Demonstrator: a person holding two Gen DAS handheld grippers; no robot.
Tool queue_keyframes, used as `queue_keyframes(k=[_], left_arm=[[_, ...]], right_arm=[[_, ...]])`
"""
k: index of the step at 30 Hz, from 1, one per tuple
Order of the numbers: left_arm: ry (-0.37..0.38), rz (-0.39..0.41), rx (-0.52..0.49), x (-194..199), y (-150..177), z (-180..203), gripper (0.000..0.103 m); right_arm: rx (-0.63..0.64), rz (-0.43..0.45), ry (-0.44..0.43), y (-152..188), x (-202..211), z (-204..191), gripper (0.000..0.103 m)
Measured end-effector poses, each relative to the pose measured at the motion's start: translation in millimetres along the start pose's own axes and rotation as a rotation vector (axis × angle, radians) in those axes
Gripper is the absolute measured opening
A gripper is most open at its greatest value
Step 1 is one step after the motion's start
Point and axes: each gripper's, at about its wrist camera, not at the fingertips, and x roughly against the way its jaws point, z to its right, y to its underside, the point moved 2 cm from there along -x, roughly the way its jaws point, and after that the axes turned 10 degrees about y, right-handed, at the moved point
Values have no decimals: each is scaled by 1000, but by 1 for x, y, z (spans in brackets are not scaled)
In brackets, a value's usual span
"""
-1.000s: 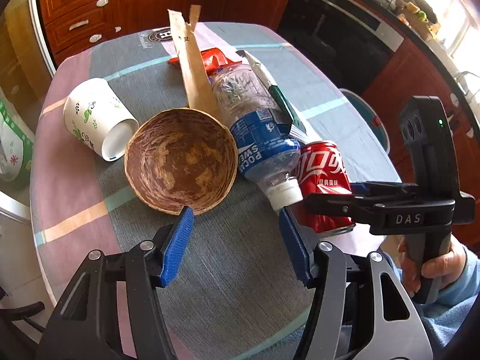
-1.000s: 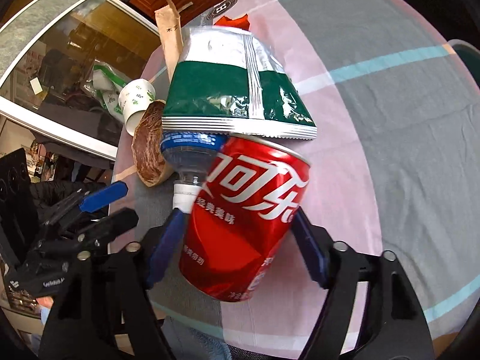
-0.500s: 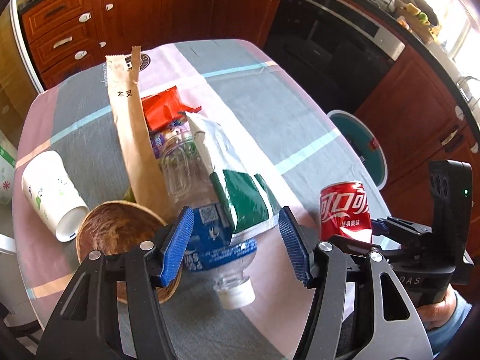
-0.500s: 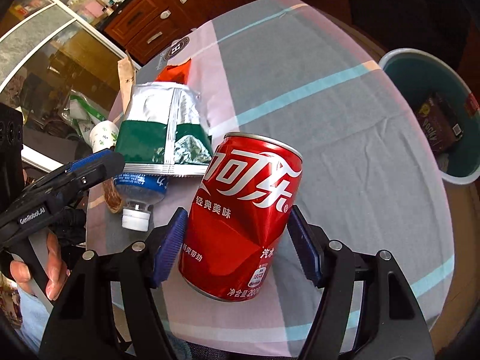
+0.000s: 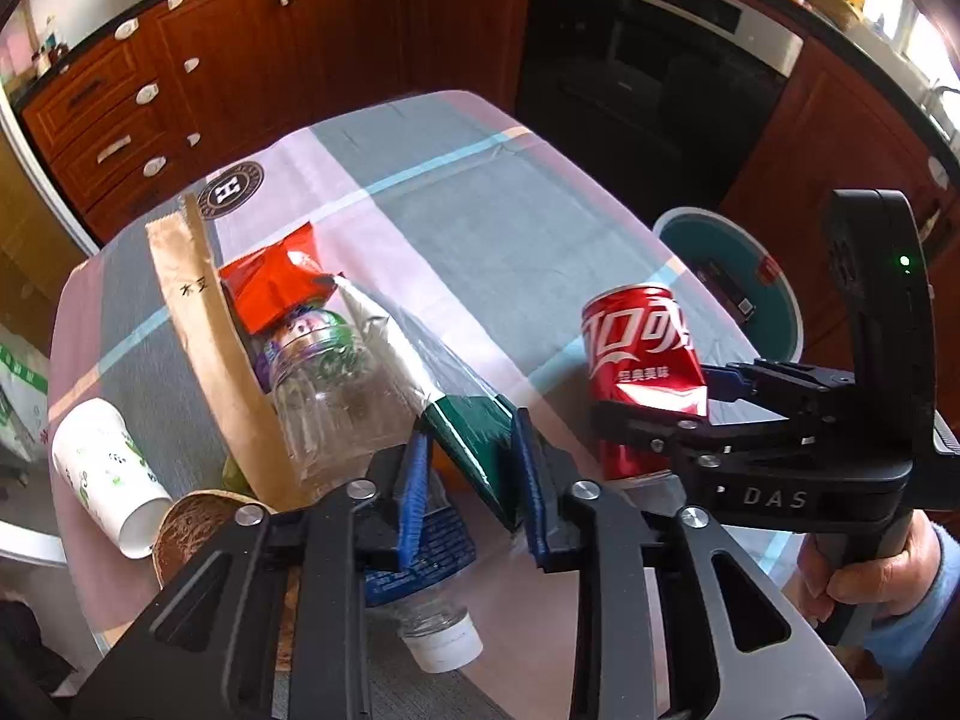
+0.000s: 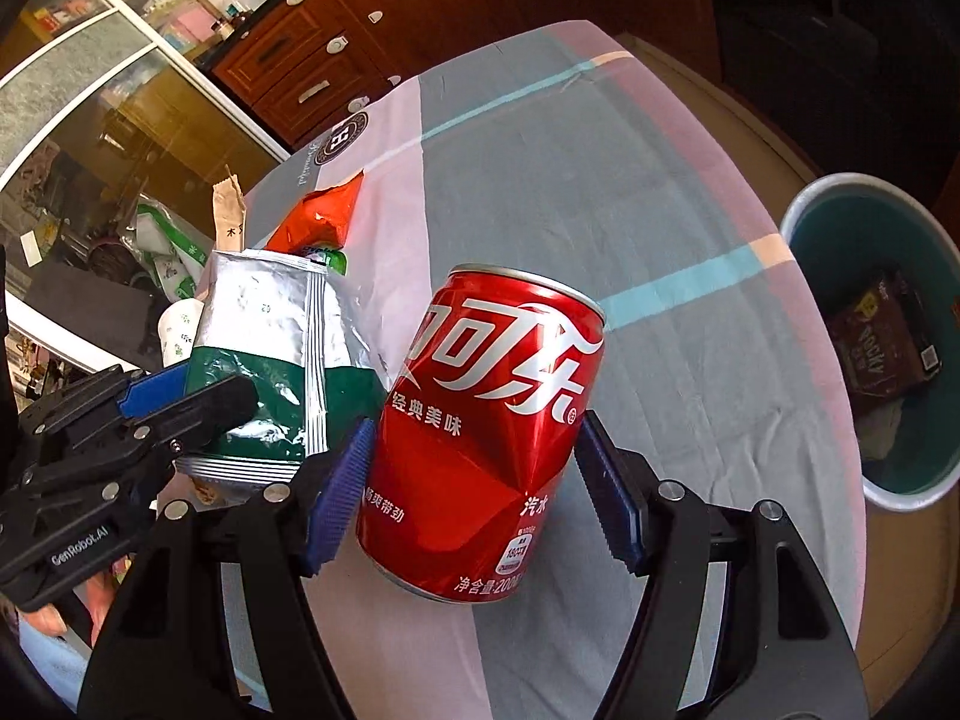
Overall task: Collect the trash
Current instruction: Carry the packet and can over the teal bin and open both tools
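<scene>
**A:** Left gripper (image 5: 471,483) first?

**B:** Jaws just closed in, now narrow, pinched on the green end of a silver-and-green snack bag (image 5: 441,399). Seen from the left wrist at 6 o'clock; bag rising away toward 11 o'clock over a clear plastic bottle (image 5: 336,402).

**A:** And the right gripper (image 6: 474,480)?

**B:** Spread wide, clamped on a dented red soda can (image 6: 480,420), blue pads (image 6: 339,483) against both sides. Can upright with a slight tilt, at the middle of the right wrist view, above the striped tablecloth (image 6: 600,192). Whether touching the cloth or raised off it, cannot tell.

**A:** Remaining trash?

**B:** Clustered at 9 o'clock from the can in the right wrist view. In the left wrist view: tall brown paper sleeve (image 5: 210,360) leaning beside the bottle, orange wrapper (image 5: 270,288) behind it at 11 o'clock, white paper cup (image 5: 105,471) on its side at 8 o'clock, brown woven bowl (image 5: 192,522) just beside the cup.

**A:** Bin?

**B:** Teal waste bin (image 6: 804,222) on the floor past the table edge, at 3 o'clock in the right wrist view, with a dark box (image 6: 882,336) lying inside.

**A:** Person?

**B:** Only a hand (image 5: 870,558) in a blue sleeve, gripping the right handle at 4 o'clock.
</scene>
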Motion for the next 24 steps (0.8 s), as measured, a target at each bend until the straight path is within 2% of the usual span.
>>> queue_keyframes(k=[2,9,10,11,14,19,24], left_arm=[[29,-16,-18,-5,-3,9,24],[53,-76,-3,-43,-16,21,24],[49,-74,-6,-48,-17,24,21],[46,-69,-10,-49,-17,28,11],[33,-46,-26,-44,-20,39,3],[37,-25,-42,-27,-22,52,3],[103,-9,-72,-13,-32,77,3]], right_arm=[[-4,-6,-8,1,-2,2,65],[-53,-10,-12,8,2,28,65],[-63,-10,-12,9,4,33,65],[-73,-9,-11,9,5,37,65],[-102,-1,-10,11,12,51,65],[-148,24,-24,12,29,69,65],[-199,75,-19,12,53,95,65]])
